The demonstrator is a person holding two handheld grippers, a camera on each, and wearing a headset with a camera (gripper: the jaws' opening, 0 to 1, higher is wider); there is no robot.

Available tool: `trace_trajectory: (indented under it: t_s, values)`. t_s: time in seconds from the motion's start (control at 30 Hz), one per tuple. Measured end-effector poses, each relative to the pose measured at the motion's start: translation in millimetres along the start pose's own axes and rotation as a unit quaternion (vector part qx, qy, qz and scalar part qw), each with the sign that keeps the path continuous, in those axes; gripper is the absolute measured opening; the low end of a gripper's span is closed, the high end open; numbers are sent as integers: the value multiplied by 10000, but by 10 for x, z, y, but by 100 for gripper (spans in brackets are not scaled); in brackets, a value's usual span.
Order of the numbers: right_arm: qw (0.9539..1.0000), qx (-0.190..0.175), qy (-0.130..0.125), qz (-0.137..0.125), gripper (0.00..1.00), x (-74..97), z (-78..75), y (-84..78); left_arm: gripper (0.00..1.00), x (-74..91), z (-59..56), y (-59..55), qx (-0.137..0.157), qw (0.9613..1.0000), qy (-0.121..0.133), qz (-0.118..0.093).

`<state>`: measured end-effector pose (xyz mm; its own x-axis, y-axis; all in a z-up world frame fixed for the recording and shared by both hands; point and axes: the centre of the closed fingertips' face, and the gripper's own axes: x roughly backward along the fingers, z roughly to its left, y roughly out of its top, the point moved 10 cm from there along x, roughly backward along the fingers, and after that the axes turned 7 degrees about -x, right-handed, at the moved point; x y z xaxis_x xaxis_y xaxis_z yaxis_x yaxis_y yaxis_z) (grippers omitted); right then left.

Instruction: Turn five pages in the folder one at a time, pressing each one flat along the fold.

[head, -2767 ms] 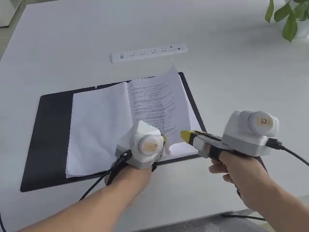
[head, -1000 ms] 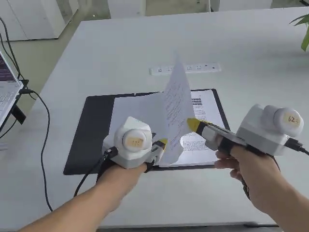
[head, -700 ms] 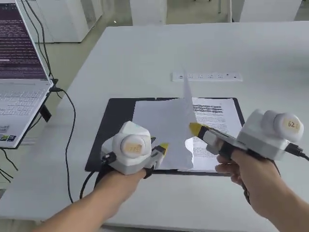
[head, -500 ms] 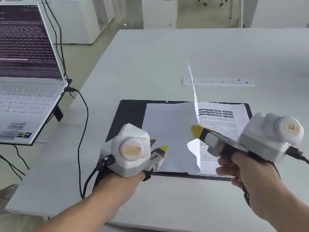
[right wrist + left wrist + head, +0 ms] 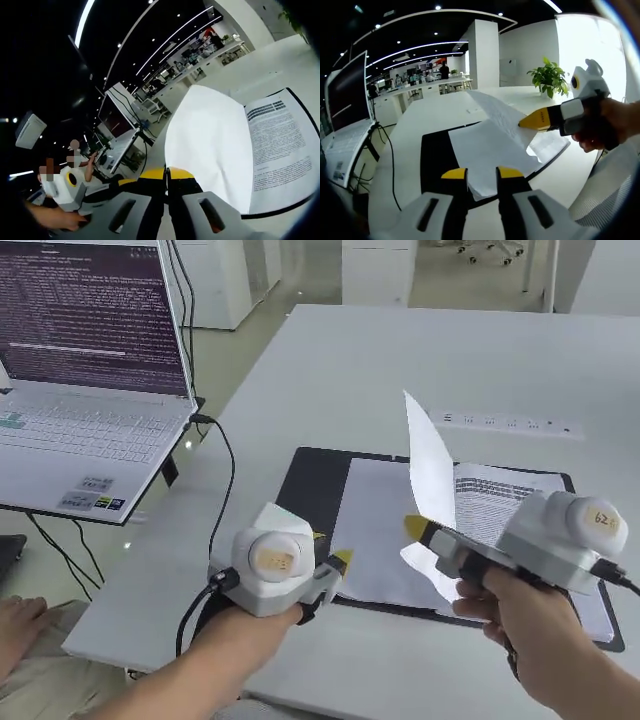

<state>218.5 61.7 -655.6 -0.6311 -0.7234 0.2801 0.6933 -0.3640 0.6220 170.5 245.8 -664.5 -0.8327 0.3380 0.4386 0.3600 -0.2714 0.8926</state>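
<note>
Two grippers low in the head view. Right gripper (image 5: pixel 415 529) at lower right, jaws closed tight on the lower edge of one page (image 5: pixel 430 465); same in the right gripper view, blank sheet rising straight off the closed tips. Left gripper (image 5: pixel 340 561) at lower centre, jaws a little apart on nothing, just beside the near edge of the folder (image 5: pixel 315 480).

Held nearly on edge above the fold, free corner aimed at the top of the frame, blank side turned leftward. Probably needs to swing on leftward and down onto the white stack (image 5: pixel 375 530) at centre frame.

Flat on the table (image 5: pixel 330 350), with long axis across the frame from left to right and fold running from upper frame to lower. Nearer that stack and the fold: left gripper, so likely the one to press along the crease.

Well apart at upper left, a laptop (image 5: pixel 90 360); beyond the folder at upper right, a power strip (image 5: pixel 505 422).
</note>
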Motion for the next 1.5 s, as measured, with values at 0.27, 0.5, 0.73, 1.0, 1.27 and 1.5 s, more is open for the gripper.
trace_trajectory:
  t_s: [0.27, 0.5, 0.73, 1.0, 1.27, 1.5]
  values:
    - [9996, 24, -69, 259, 0, -237, -59, -100, 21, 90, 137, -108, 132, 9998, 132, 46]
    - [9984, 103, -188, 524, 0, -382, -97, -225, 21, 132, 190, -193, 237, 9995, 190, 83]
    - [9958, 177, -347, 825, 0, -571, -181, -367, 20, 166, 219, -254, 351, 9991, 223, 116]
    - [9899, 333, -596, 1246, 0, -783, -288, -578, 20, 231, 223, -324, 490, 9984, 230, 154]
    - [9846, 417, -828, 1481, 0, -909, -374, -727, 20, 266, 223, -399, 560, 9978, 246, 244]
    - [9835, 350, -815, 1575, 7, -939, -384, -800, 20, 253, 216, -411, 567, 9978, 214, 285]
